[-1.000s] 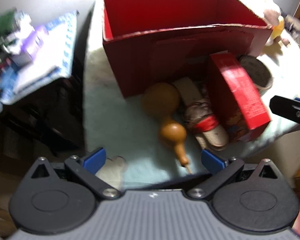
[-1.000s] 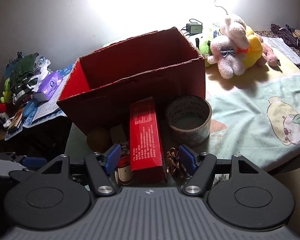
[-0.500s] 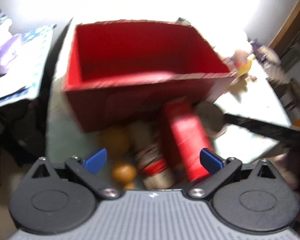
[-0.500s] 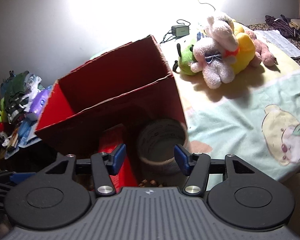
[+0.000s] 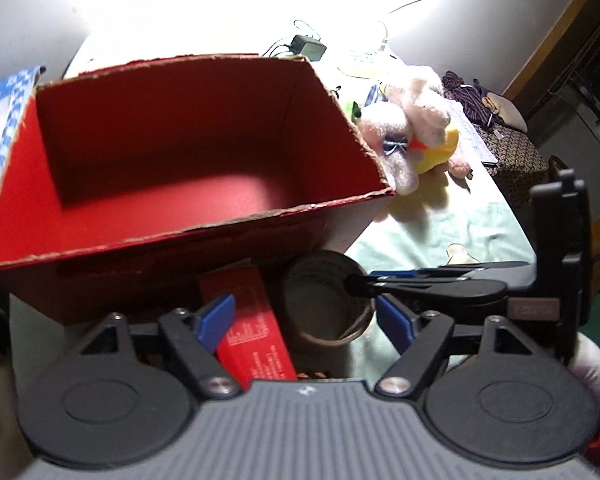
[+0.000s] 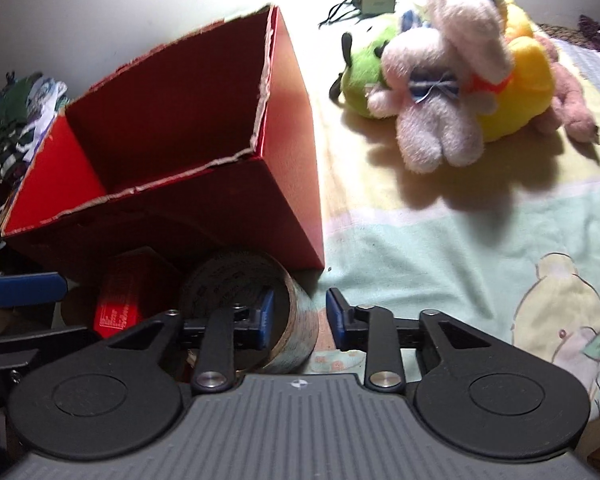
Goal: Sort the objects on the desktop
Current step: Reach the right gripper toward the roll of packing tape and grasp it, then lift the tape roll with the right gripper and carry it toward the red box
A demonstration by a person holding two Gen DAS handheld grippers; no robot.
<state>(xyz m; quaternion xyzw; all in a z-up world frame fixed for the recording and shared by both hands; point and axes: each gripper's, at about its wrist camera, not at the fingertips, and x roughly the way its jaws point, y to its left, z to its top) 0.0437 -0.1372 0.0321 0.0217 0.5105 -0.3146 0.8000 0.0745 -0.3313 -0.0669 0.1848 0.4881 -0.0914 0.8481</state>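
An open, empty red cardboard box (image 5: 188, 184) stands on the cloth-covered table; it also shows in the right wrist view (image 6: 172, 152). In front of it lie a red packet (image 5: 252, 332) and a roll of brown tape (image 5: 328, 304). My right gripper (image 6: 298, 316) straddles the right wall of the tape roll (image 6: 236, 280), one finger inside the ring and one outside, a gap still between the pads. In the left wrist view it (image 5: 364, 284) reaches in from the right. My left gripper (image 5: 308, 320) is open and empty above the packet and tape.
Plush toys (image 6: 452, 68) lie behind and right of the box, with a charger (image 6: 374, 0) and cables behind them. Cluttered packets (image 6: 16, 112) sit on a side surface at left. The cloth (image 6: 460, 240) right of the box has a bear print.
Both grippers moved forward and right. The right gripper narrowed and dropped onto the tape roll's wall. The left gripper swung from the gourd and bottle toward the packet and tape.
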